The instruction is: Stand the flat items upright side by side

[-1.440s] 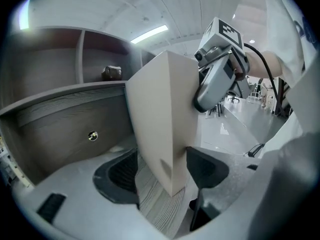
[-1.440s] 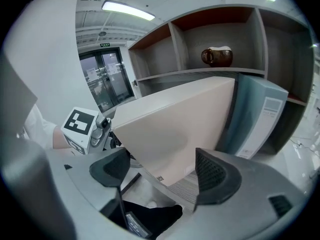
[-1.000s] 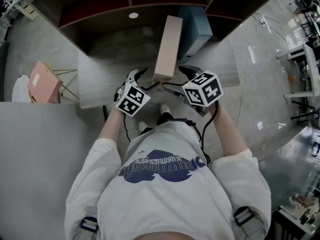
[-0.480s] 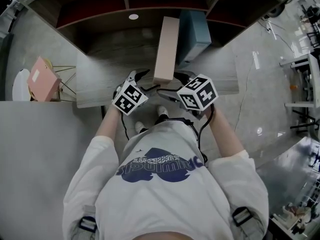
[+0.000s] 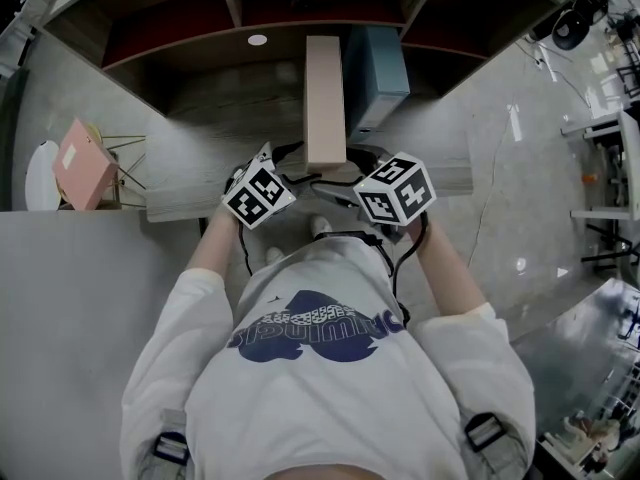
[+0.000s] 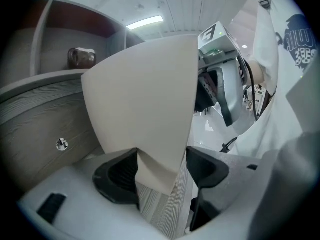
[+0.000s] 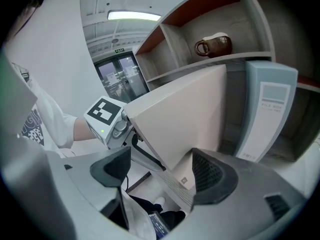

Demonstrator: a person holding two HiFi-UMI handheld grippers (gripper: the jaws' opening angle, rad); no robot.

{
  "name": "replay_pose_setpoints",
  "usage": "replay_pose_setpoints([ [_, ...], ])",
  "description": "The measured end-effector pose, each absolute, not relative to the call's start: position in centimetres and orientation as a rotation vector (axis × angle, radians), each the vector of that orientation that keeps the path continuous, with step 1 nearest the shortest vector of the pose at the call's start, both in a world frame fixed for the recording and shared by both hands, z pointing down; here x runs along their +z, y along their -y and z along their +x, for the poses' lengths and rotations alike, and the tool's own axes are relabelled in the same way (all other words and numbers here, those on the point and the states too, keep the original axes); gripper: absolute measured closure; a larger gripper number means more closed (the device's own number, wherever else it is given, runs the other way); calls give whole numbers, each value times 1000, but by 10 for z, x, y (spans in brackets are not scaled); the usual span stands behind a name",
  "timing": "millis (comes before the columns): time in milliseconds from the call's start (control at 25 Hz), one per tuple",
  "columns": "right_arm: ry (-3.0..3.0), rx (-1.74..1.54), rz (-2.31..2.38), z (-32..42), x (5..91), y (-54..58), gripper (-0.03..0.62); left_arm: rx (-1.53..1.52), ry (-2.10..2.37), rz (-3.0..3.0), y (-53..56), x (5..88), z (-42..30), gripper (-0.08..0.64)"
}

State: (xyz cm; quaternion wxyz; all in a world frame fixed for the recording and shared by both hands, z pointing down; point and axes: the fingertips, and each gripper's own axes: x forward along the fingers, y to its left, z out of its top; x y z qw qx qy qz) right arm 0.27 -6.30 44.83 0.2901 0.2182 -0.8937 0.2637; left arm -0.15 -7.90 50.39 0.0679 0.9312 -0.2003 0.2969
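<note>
Holding the near lower corner of the beige file box [image 5: 325,98], the left gripper [image 6: 162,166] is closed on it. The box stands upright on the surface [image 5: 215,128], just beside the blue file box [image 5: 381,63]. The right gripper [image 7: 160,165] is wide open around its other corner.

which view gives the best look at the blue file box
The right gripper view: the blue file box stands upright there, labelled spine facing the camera. The head view shows only its top from above. In the left gripper view the beige box hides it.
</note>
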Motion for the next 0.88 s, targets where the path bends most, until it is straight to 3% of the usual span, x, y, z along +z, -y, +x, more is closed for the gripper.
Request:
replay_pose_setpoints([
  [280,2407,711,558,20,444,69,223,892,592,2798,88,494,14,245],
  [440,2398,695,603,28,450,79,344,895,570,2802,91,497,16,245],
  [880,2411,702,616,39,453,94,376,882,540,2811,105,500,24,245],
])
